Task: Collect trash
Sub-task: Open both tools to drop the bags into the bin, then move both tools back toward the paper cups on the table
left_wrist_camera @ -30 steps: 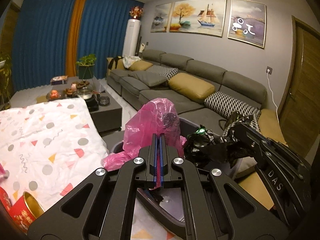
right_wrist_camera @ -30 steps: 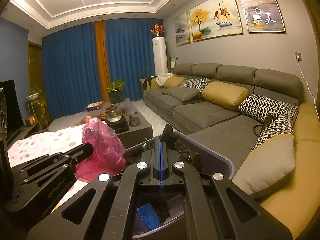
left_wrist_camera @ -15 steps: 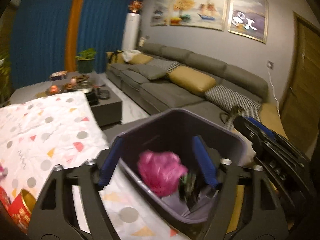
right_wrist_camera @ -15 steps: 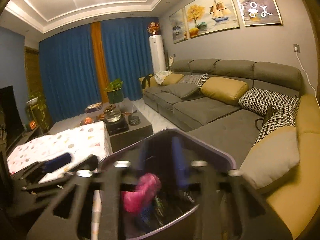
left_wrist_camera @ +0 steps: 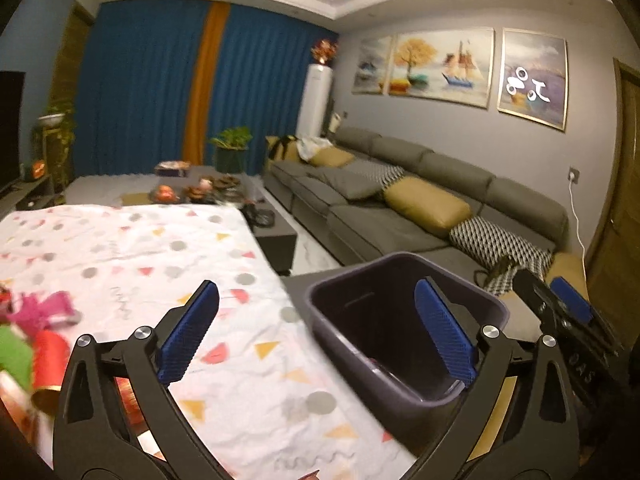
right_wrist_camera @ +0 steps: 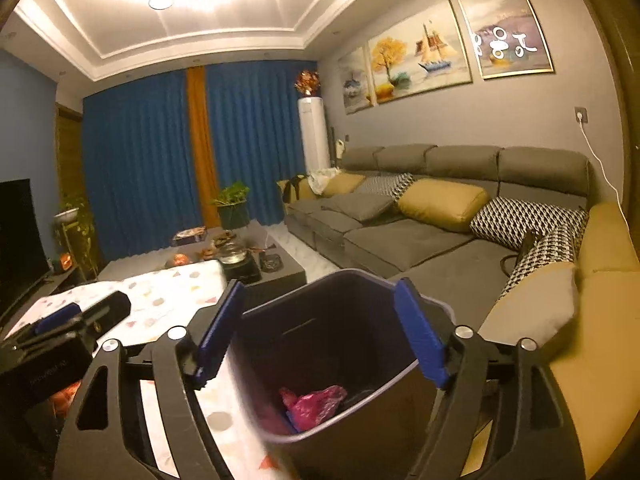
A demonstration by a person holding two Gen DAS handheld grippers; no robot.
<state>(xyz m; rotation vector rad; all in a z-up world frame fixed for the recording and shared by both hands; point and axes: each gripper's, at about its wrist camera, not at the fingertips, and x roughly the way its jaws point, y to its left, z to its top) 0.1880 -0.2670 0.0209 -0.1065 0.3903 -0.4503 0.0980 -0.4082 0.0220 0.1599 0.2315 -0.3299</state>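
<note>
1. Grippers are both standing wide open and holding nothing: the left gripper (left_wrist_camera: 316, 328) is spreading its blue pads (left_wrist_camera: 188, 332) far apart over the edge of the bench (left_wrist_camera: 120, 248), and the right gripper (right_wrist_camera: 320, 332) is spreading just as wide over the bin (right_wrist_camera: 424, 308).
2. The bin, dark purple-grey with a rounded rim (left_wrist_camera: 400, 260), is sitting just beside the right edge of the bench, between it and the grey sofa (left_wrist_camera: 400, 200).
3. A crumpled pink plastic bag (right_wrist_camera: 316, 400) is lying at the bottom of the bin, with something dark beside it that is too dim to identify and a bit of blue showing under it.
4. A white cloth with coloured dots and triangles (left_wrist_camera: 224, 272) is covering the bench.
5. More trash is lying blurred at the left edge of the bench in the left wrist view: a pink bow-like scrap (left_wrist_camera: 44, 308), a green piece (left_wrist_camera: 14, 352) and a red can (left_wrist_camera: 48, 360) on its side.
6. The right gripper is showing at the right edge of the left wrist view (left_wrist_camera: 568, 312), and the left gripper is showing at the left edge of the right wrist view (right_wrist_camera: 72, 316).
7. A dark low table (right_wrist_camera: 280, 268) with a glass teapot and small items is standing beyond the bench, in front of blue curtains (right_wrist_camera: 140, 160).
</note>
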